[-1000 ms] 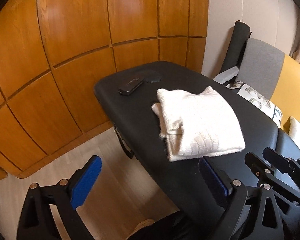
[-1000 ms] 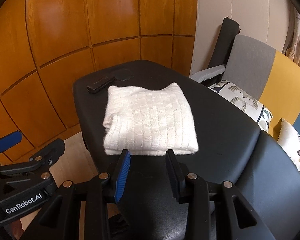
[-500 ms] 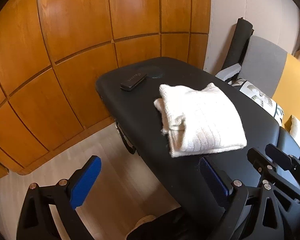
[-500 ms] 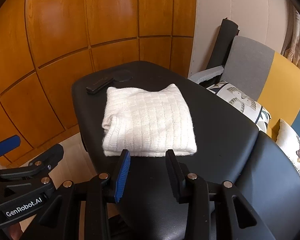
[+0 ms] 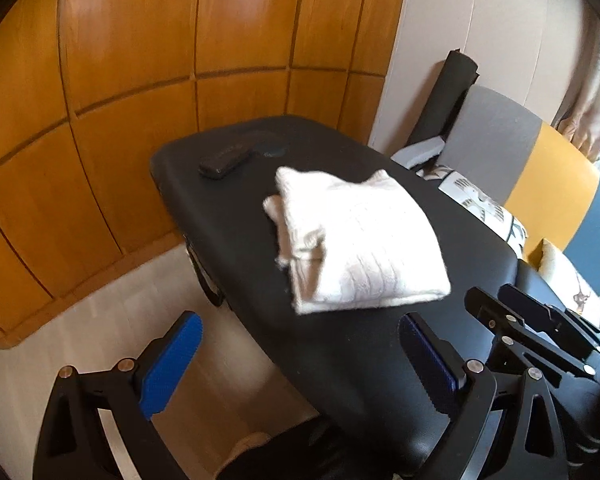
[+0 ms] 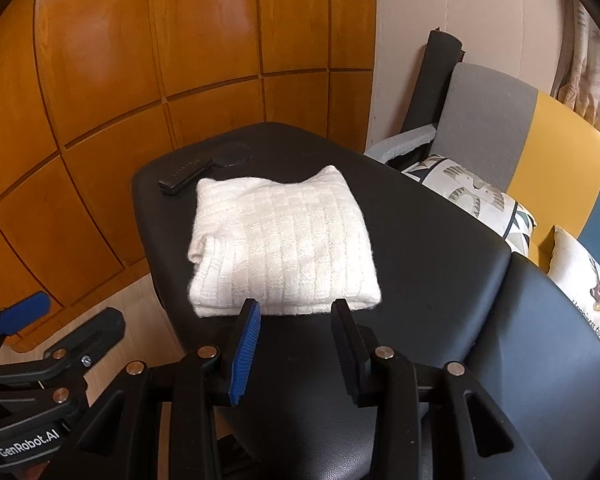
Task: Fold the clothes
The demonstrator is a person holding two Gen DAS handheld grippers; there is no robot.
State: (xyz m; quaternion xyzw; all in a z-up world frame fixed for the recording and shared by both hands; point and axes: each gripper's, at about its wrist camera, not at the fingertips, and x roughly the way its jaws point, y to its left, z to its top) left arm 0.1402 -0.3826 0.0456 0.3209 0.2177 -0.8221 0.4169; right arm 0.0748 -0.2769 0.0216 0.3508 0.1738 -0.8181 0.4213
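Note:
A white knitted sweater (image 6: pixel 284 248) lies folded into a neat rectangle on the black padded table (image 6: pixel 440 248). In the left wrist view the same sweater (image 5: pixel 360 240) shows its stacked layers at its left edge. My right gripper (image 6: pixel 294 312) hovers just short of the sweater's near edge, jaws partly apart and empty. My left gripper (image 5: pixel 300 336) stands wide open off the table's near left corner, holding nothing; its right finger is over the table, its left finger over the floor. Neither gripper touches the cloth.
A black remote (image 6: pixel 180 176) and a round dark disc (image 6: pixel 230 158) lie at the table's far end. Wood panelling (image 6: pixel 180 60) stands behind and to the left. A sofa with patterned cushions (image 6: pixel 472 196) runs along the right. Pale floor (image 5: pixel 112 312) lies left of the table.
The left wrist view has swung slightly, so the sweater and table sit a little further left in it. The sweater and the right gripper have not moved.

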